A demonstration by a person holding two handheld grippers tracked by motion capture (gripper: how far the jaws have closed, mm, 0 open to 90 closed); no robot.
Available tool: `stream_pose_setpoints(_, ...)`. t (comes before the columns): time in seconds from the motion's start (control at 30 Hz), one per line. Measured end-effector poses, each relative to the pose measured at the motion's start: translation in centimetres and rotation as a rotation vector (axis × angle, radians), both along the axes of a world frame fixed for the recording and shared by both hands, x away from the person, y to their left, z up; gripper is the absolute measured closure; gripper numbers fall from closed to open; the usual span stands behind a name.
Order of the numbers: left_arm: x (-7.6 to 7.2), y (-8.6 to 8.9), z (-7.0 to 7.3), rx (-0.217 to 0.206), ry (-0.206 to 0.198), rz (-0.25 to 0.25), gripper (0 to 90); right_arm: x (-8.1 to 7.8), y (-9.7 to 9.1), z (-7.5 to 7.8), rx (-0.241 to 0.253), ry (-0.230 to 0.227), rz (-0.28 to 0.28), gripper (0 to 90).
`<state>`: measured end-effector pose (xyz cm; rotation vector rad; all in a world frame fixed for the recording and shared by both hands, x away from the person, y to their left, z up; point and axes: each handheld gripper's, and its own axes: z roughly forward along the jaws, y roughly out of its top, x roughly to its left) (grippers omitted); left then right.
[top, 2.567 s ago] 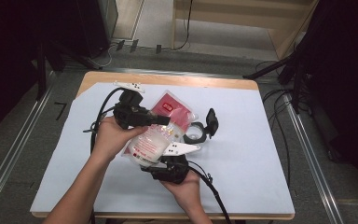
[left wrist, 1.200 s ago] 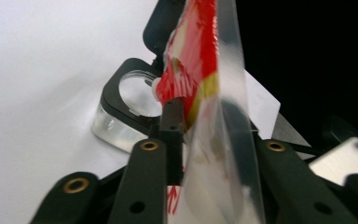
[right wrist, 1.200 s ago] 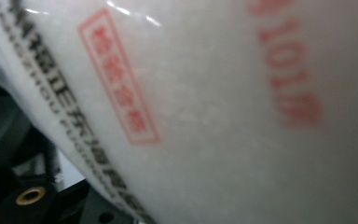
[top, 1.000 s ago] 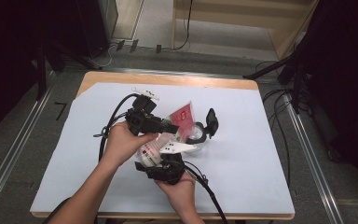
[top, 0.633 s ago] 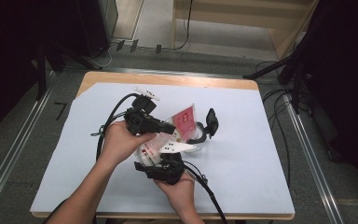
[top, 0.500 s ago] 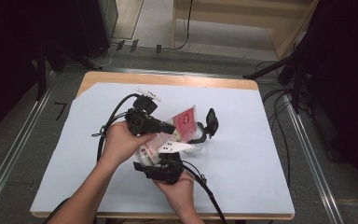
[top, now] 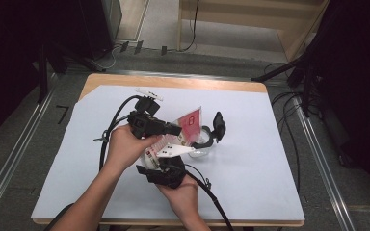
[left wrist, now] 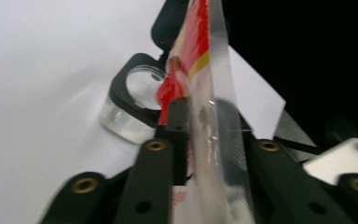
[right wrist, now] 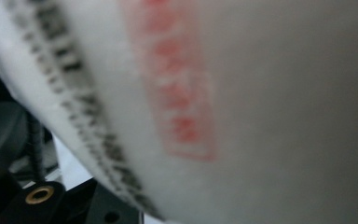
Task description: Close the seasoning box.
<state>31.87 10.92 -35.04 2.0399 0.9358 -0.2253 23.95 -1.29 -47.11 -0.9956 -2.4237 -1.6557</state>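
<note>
- At the table's near edge, the right gripper (top: 166, 169) holds the lower end of the clear red-printed packet (top: 191, 122); whether its jaws clamp it I cannot tell, since the print blurs against its camera.
- Just beyond, the left gripper (top: 172, 130) has its jaws closed on the packet's edge, reopening slightly just now — likely regripping. The packet has risen from flat to upright since earlier.
- Behind stands a glass jar (top: 203, 144) with its black hinged lid (top: 218, 126) open — close enough to be knocked.
</note>
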Motion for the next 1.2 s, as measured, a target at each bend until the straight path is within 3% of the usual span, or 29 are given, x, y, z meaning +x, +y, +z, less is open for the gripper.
stream_pose_setpoints(0.23, -0.5, 0.5, 1.3, 0.048, -0.036, 0.010, 71.7, 0.5, -0.6, 0.2, 0.079, 0.032, 0.004, 61.5)
stream_pose_setpoints(0.47, -0.8, 0.6, 1.8, 0.078, -0.050, 0.009, 78.1, 0.5, -0.8, 0.4, 0.126, 0.053, 0.024, 61.5)
stream_pose_setpoints(0.67, -0.8, 0.4, 1.8, 0.082, -0.049, 0.028, 80.8, 0.5, -0.4, 0.6, 0.106, 0.037, 0.027, 60.5)
stream_pose_setpoints(0.8, -0.8, 0.4, 1.8, 0.087, -0.058, 0.040, 81.4, 0.6, -0.1, 0.8, 0.072, 0.017, 0.028, 57.7)
stream_pose_setpoints(0.9, -0.7, 0.5, 1.8, 0.074, -0.072, 0.053, 81.6, 0.6, 0.2, 1.0, 0.039, -0.008, 0.021, 60.8)
stream_pose_setpoints(1.07, -0.5, 0.9, 1.7, 0.035, -0.086, 0.076, 82.0, 1.0, 0.7, 1.3, 0.059, -0.006, 0.017, 61.5)
stream_pose_setpoints(1.2, -0.2, 0.7, 1.6, 0.047, -0.080, 0.070, 82.6, 1.3, 0.7, 1.3, 0.049, -0.001, 0.022, 60.6)
